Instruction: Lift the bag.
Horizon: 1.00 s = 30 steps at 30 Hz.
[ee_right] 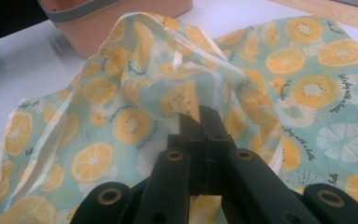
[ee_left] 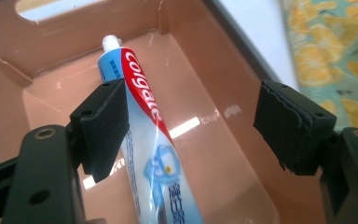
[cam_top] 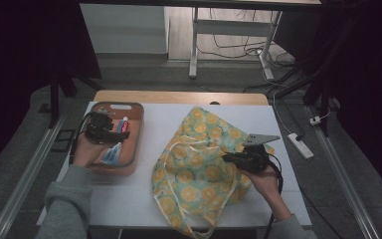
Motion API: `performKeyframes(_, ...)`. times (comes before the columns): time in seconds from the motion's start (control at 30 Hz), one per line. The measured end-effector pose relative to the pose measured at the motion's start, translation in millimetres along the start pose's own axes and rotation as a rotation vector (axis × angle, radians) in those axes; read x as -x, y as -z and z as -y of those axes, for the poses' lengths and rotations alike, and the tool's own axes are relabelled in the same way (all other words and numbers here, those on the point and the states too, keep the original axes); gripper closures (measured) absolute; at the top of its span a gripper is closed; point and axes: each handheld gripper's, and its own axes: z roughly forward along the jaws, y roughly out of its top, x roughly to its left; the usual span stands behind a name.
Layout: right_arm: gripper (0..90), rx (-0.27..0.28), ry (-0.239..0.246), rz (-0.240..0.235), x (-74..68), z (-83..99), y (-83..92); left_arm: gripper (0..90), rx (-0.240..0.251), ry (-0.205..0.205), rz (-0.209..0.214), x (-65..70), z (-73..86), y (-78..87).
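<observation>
Your left gripper (ee_left: 191, 126) is hanging inside the pink plastic tray with a handle hole (cam_top: 134, 130), and its jaws are standing wide apart. One black pad (ee_left: 103, 126) is sitting right against the red, white and blue toothpaste tube (ee_left: 149, 140), but the other pad is far from it, so nothing is being squeezed. That tube is lying on the tray floor with its white cap pointing toward the handle end.

Your right gripper (ee_right: 200, 116) is pressing its jaws together on a fold of the soft cloth bag with yellow lemon slices on green (ee_right: 307, 88). You are holding that pinched edge up a little. The bag is lying on the white table (cam_top: 164, 114), just beside the tray.
</observation>
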Motion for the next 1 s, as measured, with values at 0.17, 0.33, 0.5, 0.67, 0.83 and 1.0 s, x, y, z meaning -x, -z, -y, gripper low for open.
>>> performKeyframes(0.17, 89.4, -0.004, -0.004, 0.001, 1.0, 0.4, -0.4, 26.2, -0.07, 0.009, 0.001, -5.3, -9.8, -22.8)
performKeyframes(0.33, 89.5, -0.001, -0.006, 0.001, 1.3, 0.6, 0.2, 25.1, -0.135, 0.029, -0.013, -10.4, -12.7, -41.4)
performKeyframes(0.5, 89.4, -0.006, -0.005, 0.002, 1.1, 0.8, -0.5, 22.4, -0.181, 0.055, -0.054, -15.9, -11.4, -52.5)
performKeyframes(0.67, 89.4, -0.006, -0.007, 0.005, 2.1, 1.4, -0.5, 21.0, -0.213, 0.087, -0.063, -20.8, -9.9, -62.9)
performKeyframes(0.83, 89.4, -0.004, -0.006, 0.009, 2.5, 1.5, 0.0, 20.7, -0.246, 0.098, -0.067, -23.5, -8.8, -71.9)
performKeyframes(1.0, 89.4, -0.006, -0.006, 0.008, 2.9, 2.0, 0.0, 25.8, -0.273, 0.114, -0.085, -27.0, -5.5, -75.8)
